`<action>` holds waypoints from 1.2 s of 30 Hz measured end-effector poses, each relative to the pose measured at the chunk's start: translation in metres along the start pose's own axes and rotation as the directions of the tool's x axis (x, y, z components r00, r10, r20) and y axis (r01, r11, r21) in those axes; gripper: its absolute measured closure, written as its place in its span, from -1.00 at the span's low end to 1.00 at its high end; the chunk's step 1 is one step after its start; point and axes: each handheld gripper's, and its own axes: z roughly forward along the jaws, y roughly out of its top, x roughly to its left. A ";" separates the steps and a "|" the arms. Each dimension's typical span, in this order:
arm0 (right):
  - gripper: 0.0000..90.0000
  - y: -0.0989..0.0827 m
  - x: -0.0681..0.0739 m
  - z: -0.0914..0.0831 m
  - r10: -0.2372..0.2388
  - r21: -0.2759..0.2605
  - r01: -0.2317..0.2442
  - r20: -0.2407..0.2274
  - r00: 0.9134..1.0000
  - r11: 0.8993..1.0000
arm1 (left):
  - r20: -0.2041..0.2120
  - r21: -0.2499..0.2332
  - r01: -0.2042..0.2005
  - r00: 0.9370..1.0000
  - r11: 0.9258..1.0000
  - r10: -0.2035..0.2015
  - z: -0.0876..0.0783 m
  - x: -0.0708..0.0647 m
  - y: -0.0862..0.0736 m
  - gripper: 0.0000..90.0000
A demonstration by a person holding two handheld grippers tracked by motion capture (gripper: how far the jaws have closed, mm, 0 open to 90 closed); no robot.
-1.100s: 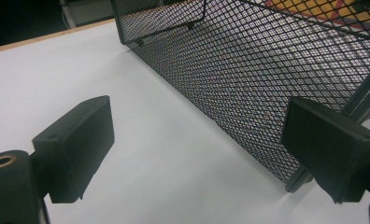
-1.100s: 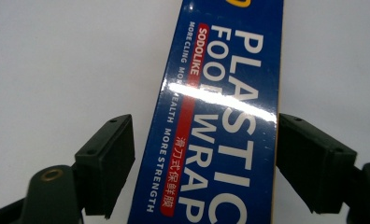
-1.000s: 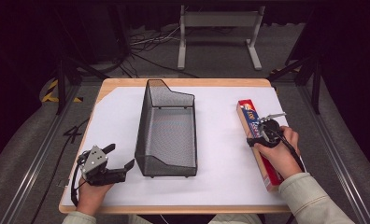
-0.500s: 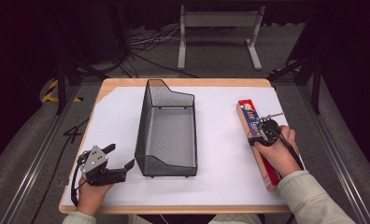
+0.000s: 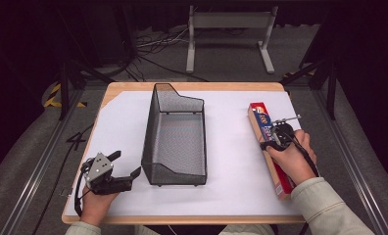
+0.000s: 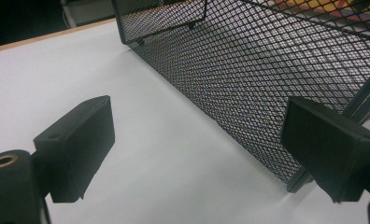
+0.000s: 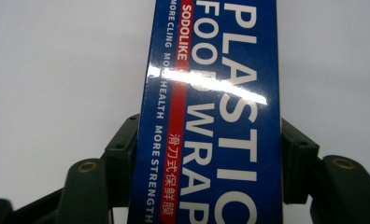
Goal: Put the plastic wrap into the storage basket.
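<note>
Right gripper [image 5: 276, 138] fingers clamp the plastic wrap box [image 7: 211, 116] sides, likely for lifting; left gripper [image 5: 117, 166] open beside mesh basket [image 5: 175, 134].

We look down from above on the whole table [image 5: 133, 208], our left gripper view close beside the mesh basket [image 6: 248, 79], our right pressed over the plastic wrap box [image 7: 216, 116], both shared overhead.

right gripper [image 5: 279, 136] has slid slightly farther up the plastic wrap box [image 5: 260, 122] — jaws flanking it.
</note>
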 end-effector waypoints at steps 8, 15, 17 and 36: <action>-0.14 0.015 0.003 -0.026 -0.001 -0.032 0.001 -0.002 1.000 0.999 | 0.000 -0.002 0.006 1.000 1.000 -0.006 0.000 0.000 0.000 -0.76; -0.14 0.027 0.005 -0.047 0.006 -0.051 -0.007 -0.017 1.000 0.999 | -0.001 -0.001 0.006 1.000 1.000 -0.006 -0.001 0.000 0.000 -0.76; -0.14 0.029 0.006 -0.051 0.007 -0.058 -0.008 -0.015 1.000 0.998 | -0.002 0.000 0.006 1.000 1.000 -0.006 -0.001 0.001 0.000 -0.76; -0.14 0.045 0.026 -0.081 -0.006 -0.069 0.002 -0.067 0.998 0.998 | -0.002 -0.002 0.000 1.000 1.000 0.000 0.000 0.000 0.000 -0.76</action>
